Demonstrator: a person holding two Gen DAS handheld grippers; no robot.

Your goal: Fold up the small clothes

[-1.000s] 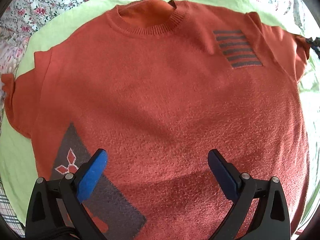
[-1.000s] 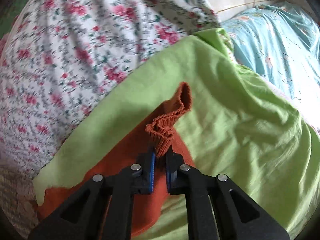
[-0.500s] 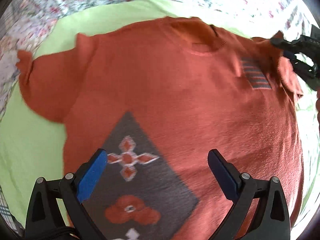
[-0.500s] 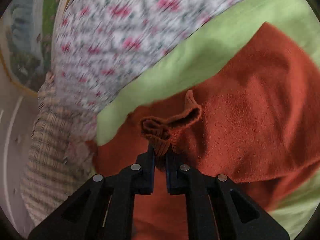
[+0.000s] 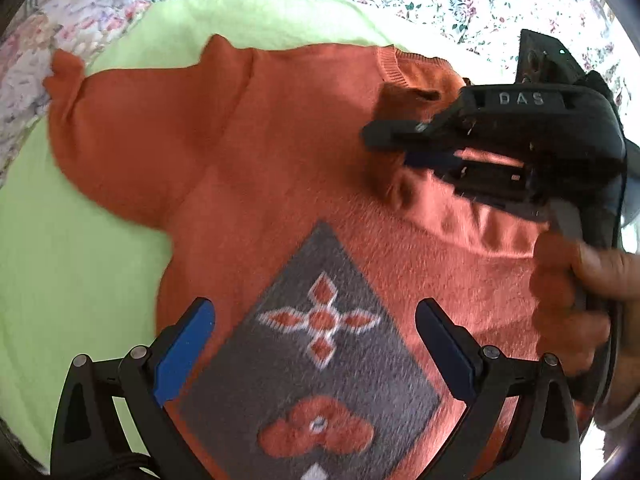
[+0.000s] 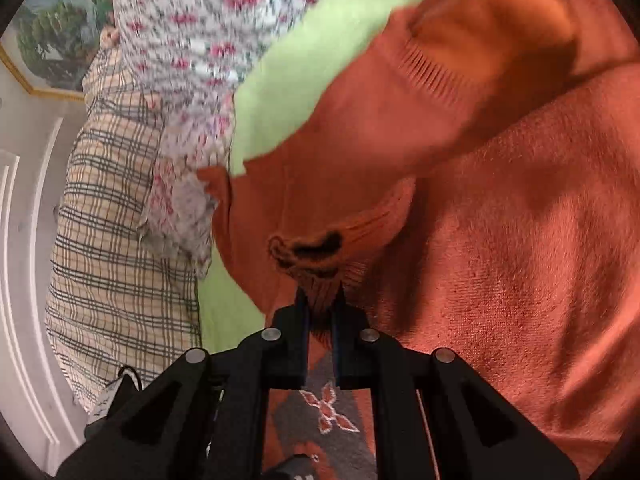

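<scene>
With its ribbed sleeve cuff [image 6: 316, 256] pinched in the just-loosening right gripper [image 6: 320, 308], the rust-orange knitted sweater [image 5: 304, 184] is best released flat across the chest, left gripper [image 5: 316, 344] held open.

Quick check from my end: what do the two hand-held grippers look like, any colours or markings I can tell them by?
Both are black plastic with silver rivets and blue pads on the fingers. The left hand-held gripper has wide black arms and bright blue pads. The right hand-held gripper has a bulky black body with raised letters "DAS" on it. A dark cable shows near the bottom left of the left wrist view.
</scene>
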